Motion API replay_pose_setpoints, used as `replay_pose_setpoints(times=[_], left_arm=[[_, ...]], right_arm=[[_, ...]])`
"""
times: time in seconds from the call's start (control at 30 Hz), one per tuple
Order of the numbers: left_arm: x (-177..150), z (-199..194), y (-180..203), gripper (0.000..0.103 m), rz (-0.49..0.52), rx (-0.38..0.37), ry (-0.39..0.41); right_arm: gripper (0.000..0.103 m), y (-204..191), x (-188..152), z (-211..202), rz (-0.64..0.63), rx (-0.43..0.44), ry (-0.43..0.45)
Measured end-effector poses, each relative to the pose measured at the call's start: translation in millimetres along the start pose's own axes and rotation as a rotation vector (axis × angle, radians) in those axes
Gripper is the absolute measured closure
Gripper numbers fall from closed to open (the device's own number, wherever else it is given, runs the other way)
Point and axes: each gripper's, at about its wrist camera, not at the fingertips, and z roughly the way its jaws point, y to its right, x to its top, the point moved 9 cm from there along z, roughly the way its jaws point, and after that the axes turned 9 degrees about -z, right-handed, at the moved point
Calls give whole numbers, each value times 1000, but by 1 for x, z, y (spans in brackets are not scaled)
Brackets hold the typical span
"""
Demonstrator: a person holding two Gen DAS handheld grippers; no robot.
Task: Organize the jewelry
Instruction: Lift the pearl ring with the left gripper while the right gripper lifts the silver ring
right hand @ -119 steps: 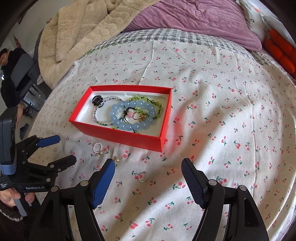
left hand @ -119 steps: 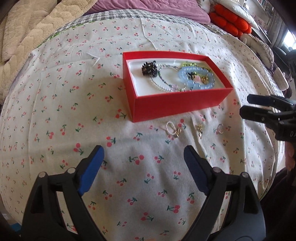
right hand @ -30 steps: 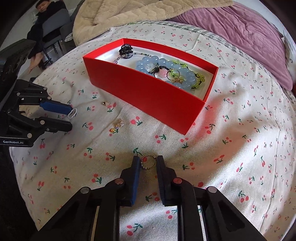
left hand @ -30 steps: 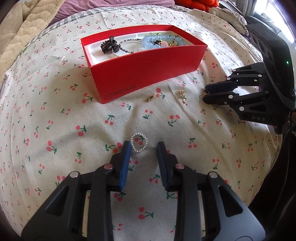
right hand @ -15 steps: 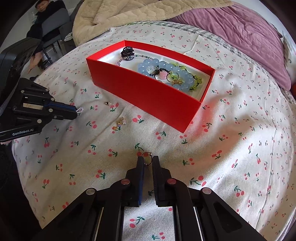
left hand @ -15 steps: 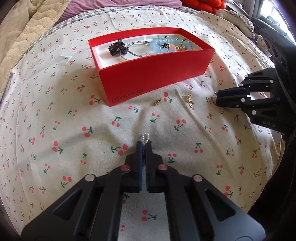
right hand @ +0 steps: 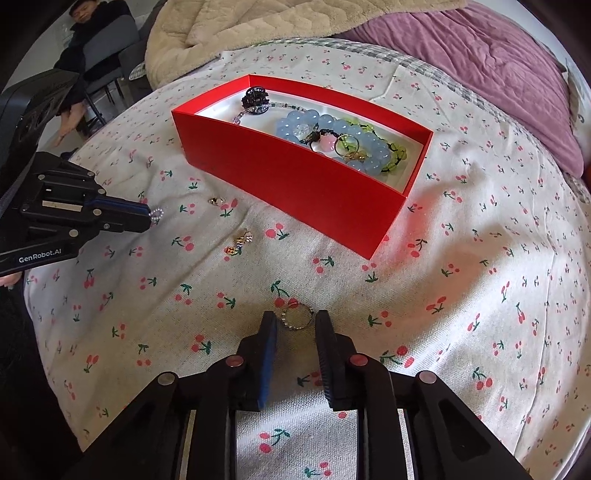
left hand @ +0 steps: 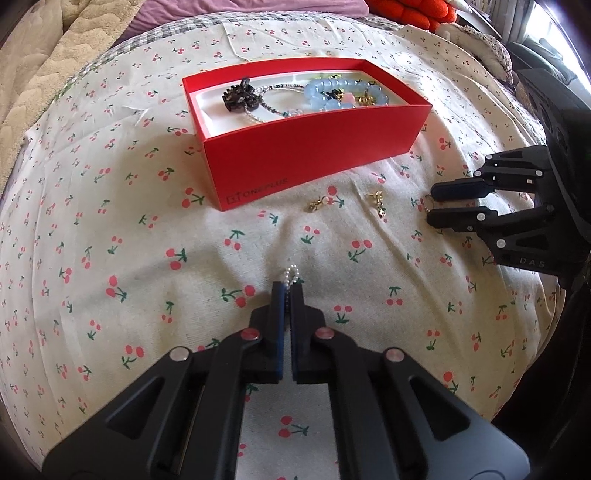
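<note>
"ONEPLUS" on red box (left hand: 295,155); "GenRobot.AI", "DAS" on grippers

home bedroom. bed spread with cream cherry-print sheet (left hand: 110,258) as work surface; grey checked cover (right hand: 369,46) beyond it. rumpled purple quilt (right hand: 480,55) and beige fleece blanket (right hand: 229,26) heaped at far side. orange-red plush cushion (left hand: 410,11) near bed edge. grey chair (right hand: 107,48) beside bed, person (right hand: 79,33) seated in dark clothes, bare feet on floor. daylight from window side, soft furnishings throughout, no benches or shelving of workplace kind.
</note>
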Motion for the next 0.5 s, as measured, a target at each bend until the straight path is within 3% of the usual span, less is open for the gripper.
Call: replay_pose_setpoints(times=[0.03,0.07,0.2,0.3,0.37,0.43,0.5], left_arm=[[0,0,0,100,0,0,0],[0,0,0,100,-1,0,-1],[0,0,1,100,-3,-1,0],[1,0,1,100,-2,-4,0],[1,0,1,100,-2,-4,1],[2,0,1,100,-2,-4,3],[3,-1,2,100,-4,-5,6]], right_arm=[[58,1,1,0,-3,-2,4],[51,1,2,0,-5,-5,12],[51,-1,4,4,-29,-20,15],[59,-1,5,5,-37,-23,17],[74,-1,6,6,-42,-20,17],[84,-1,6,7,-54,-15,13],[84,-2,7,7,-64,-18,11]])
